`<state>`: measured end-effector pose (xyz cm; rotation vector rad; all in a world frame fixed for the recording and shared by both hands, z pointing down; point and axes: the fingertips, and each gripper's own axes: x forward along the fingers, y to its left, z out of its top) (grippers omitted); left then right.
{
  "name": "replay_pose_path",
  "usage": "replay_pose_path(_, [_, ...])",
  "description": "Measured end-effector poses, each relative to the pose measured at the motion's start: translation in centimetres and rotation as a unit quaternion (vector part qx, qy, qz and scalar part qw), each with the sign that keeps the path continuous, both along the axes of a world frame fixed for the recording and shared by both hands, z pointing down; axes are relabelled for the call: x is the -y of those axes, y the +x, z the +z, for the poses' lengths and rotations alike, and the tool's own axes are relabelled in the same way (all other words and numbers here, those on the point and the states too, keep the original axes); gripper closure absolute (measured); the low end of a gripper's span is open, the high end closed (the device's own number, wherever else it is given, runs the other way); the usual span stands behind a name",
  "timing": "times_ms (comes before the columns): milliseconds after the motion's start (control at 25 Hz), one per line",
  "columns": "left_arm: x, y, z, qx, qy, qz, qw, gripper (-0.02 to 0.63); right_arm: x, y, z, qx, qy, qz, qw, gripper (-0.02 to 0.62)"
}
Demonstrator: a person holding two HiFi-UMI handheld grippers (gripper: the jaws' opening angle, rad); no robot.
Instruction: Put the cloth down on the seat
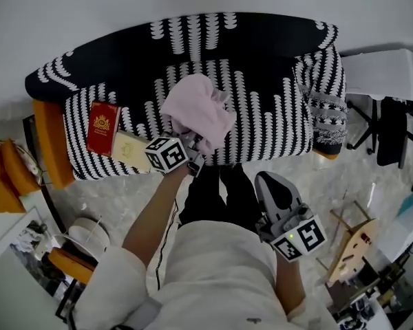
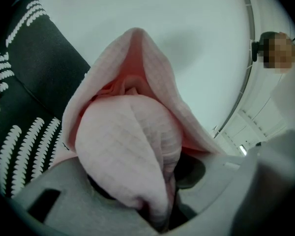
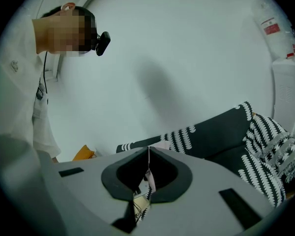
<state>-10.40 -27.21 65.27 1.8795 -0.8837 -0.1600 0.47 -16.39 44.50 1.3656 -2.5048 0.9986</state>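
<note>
A pink waffle-weave cloth (image 1: 196, 112) hangs bunched over the front part of the sofa seat (image 1: 261, 115), which is black with white markings. My left gripper (image 1: 193, 151) is shut on the cloth from the near side, its tips buried in the folds. In the left gripper view the cloth (image 2: 128, 146) fills the middle and spills out between the grey jaws of the left gripper (image 2: 152, 200). My right gripper (image 1: 268, 179) hangs lower, off the sofa's front edge over the floor. Seen in its own view, the right gripper (image 3: 148, 150) has its jaw tips together with nothing held.
A red book (image 1: 102, 126) and a pale book (image 1: 131, 148) lie on the seat's left end. An orange cushion (image 1: 51, 139) sits at the left arm, a folded patterned throw (image 1: 327, 115) at the right. A white table (image 1: 382, 71) and wooden frame (image 1: 354, 249) stand right.
</note>
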Motion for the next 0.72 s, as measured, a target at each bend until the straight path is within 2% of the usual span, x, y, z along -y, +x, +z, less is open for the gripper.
replay_pose_path(320, [1.7, 0.6, 6.5, 0.040, -0.030, 0.026, 0.9984, 0.416, 0.9, -0.2, 2.5, -0.002, -0.031, 0.000, 1.000, 0.585])
replay_pose_path(720, [2.1, 0.6, 14.3, 0.111, -0.086, 0.044, 0.9891, 0.410, 2.2, 0.2, 4.6, -0.007, -0.048, 0.011, 0.999, 0.586])
